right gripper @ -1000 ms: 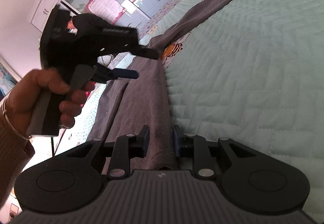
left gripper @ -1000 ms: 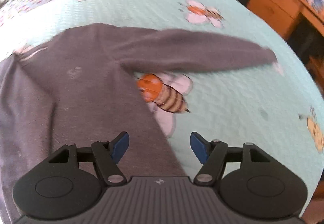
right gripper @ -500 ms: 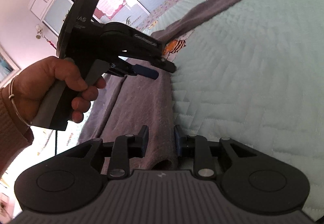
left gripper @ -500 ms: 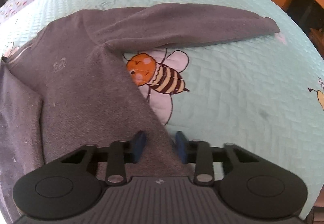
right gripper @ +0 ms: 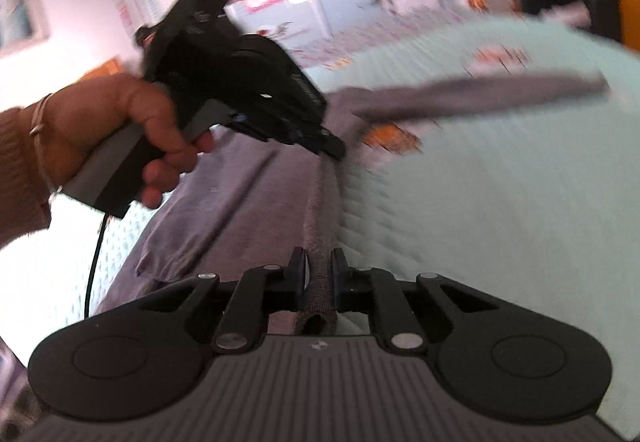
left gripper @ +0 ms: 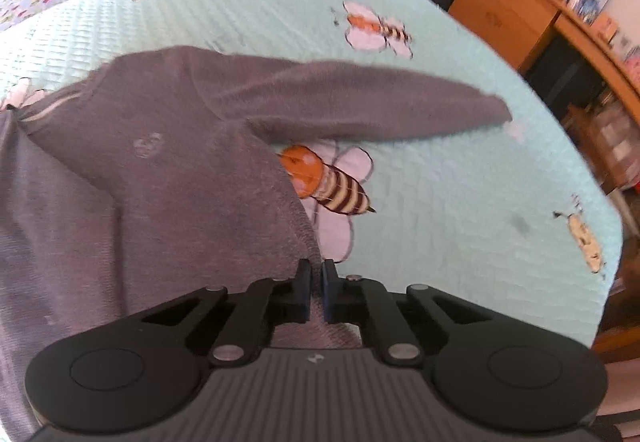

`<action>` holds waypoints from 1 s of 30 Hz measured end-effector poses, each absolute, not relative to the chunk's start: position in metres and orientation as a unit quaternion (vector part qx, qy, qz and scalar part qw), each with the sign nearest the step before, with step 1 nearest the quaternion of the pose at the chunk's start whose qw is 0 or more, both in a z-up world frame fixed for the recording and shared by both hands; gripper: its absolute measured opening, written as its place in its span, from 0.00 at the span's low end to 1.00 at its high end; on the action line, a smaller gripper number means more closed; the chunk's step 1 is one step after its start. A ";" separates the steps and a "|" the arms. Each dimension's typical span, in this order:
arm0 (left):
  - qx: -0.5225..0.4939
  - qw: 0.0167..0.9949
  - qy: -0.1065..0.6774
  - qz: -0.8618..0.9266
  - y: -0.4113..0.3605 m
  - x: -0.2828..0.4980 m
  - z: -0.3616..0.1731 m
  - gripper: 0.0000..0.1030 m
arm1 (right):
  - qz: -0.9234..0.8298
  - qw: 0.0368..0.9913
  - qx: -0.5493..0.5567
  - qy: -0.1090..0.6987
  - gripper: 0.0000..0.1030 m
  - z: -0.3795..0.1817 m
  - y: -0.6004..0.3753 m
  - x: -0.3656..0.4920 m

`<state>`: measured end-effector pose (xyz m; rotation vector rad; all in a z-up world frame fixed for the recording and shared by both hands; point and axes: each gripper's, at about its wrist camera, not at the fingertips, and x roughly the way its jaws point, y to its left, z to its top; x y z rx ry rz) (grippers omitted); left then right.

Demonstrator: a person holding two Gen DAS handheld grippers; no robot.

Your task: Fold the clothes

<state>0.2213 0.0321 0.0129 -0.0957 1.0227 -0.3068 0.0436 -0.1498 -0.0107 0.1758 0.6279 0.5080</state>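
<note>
Nearest the viewer, the right gripper (right gripper: 319,274) pinched a rolled edge of the grey sweater (left gripper: 168,178), the fabric bunched thick between its two black fingers. That edge ran away from it as a raised ridge toward the left gripper (right gripper: 328,144), which a hand (right gripper: 120,122) held by its grey handle — a bracelet and a brown knit cuff showed at the wrist, and a black cable hung below.

Seen from its own camera, the left gripper (left gripper: 316,290) was pressed almost together on the sweater's side edge, only a sliver of cloth between the fingers.

The sweater lay spread on a pale green quilt (left gripper: 460,202), body to the left, one sleeve (left gripper: 360,110) stretched flat to the right. A printed bee (left gripper: 328,186) sat just beside the sweater's edge, partly tucked under it, below the sleeve. A second bee (left gripper: 376,28) lay farther off.

Beyond the bed stood a wooden dresser (left gripper: 504,22) — the room behind it was blurred in the right view.
</note>
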 end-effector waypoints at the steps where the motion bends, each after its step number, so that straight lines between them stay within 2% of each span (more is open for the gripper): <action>1: -0.051 0.861 0.485 -0.146 0.039 0.218 0.013 0.05 | 0.251 0.919 0.063 0.298 0.12 -0.007 -0.141 0.041; 10: -0.098 0.870 0.462 -0.144 0.098 0.193 0.012 0.04 | 0.303 0.910 -0.122 0.256 0.12 0.007 -0.067 0.013; 19: -0.069 0.864 0.481 -0.131 0.110 0.183 -0.017 0.00 | 0.305 0.890 -0.228 0.251 0.12 -0.025 -0.024 -0.008; 26: -0.180 0.866 0.443 -0.148 0.139 0.175 -0.020 0.02 | 0.289 0.889 -0.277 0.224 0.12 -0.049 -0.012 -0.020; 29: -0.185 0.872 0.424 -0.161 0.132 0.180 -0.010 0.20 | 0.289 0.893 -0.256 0.232 0.12 -0.047 -0.012 -0.016; 30: -0.176 0.875 0.420 -0.165 0.126 0.182 -0.006 0.31 | 0.290 0.893 -0.256 0.233 0.12 -0.047 -0.012 -0.016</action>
